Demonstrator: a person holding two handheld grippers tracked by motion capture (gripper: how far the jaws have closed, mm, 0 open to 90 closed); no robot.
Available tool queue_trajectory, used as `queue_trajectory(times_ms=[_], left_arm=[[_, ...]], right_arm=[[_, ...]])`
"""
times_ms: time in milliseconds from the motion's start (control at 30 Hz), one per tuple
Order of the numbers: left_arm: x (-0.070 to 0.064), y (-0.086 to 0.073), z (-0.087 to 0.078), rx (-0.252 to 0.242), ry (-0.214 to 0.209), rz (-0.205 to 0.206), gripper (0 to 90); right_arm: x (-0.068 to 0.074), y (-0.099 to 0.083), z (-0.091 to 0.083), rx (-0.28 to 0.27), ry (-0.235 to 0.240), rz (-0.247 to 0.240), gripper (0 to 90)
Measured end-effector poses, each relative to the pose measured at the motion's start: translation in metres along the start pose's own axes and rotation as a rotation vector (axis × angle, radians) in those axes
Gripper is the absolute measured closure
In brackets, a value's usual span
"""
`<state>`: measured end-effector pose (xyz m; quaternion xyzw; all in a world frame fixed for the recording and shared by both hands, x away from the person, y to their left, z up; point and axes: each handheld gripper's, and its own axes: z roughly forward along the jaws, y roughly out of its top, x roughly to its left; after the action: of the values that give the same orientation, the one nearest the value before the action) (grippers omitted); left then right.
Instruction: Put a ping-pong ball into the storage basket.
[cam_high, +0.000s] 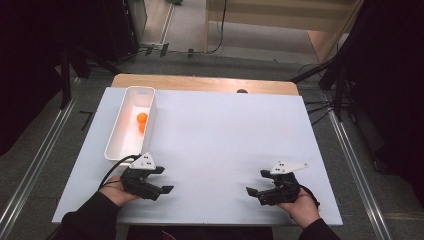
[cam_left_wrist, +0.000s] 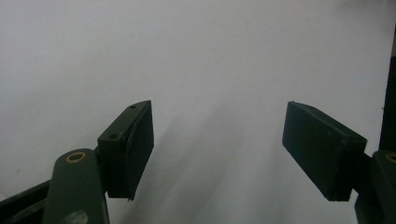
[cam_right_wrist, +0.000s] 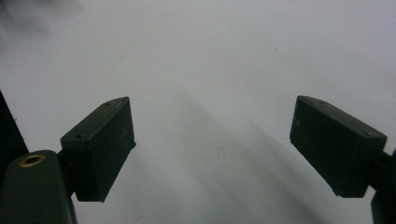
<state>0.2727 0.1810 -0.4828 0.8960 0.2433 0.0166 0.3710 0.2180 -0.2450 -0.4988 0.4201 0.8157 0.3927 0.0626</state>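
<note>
Now the orange ball (cam_high: 142, 118) lies inside the white bin (cam_high: 116, 137), in its far half, close to the bin's right wall, and something orange just under it may be a second ball or only a reflection; I cannot tell which. The bin stands on the left part of the white table (cam_high: 225, 135), long side going away from me. My left gripper (cam_high: 161, 180) is nearest to it, just beside the bin's near end but not touching it, and its jaws are spread wide with nothing between them; in the left gripper view I see only bare table between the two black pads. My right gripper (cam_high: 255, 192) rests well apart, at the near right side of the table, jaws also spread wide and holding nothing. I judge the step in hand is reaching for the ball with the left one. To do it well, I should lift over the near rim first, then come down from above, keeping the jaws open enough to pass on both sides of the ball, and away from the wall, because a round ball rolls easily when one pad touches first.
</note>
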Motion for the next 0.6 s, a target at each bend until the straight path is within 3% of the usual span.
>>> queue_trajectory(times_ms=[600], left_arm=[[0.0006, 0.0002, -0.0009, -0.005, 0.002, -0.001, 25.3]], right_arm=[[0.0, -0.0001, 0.0, 0.0, 0.001, -0.002, 12.4]])
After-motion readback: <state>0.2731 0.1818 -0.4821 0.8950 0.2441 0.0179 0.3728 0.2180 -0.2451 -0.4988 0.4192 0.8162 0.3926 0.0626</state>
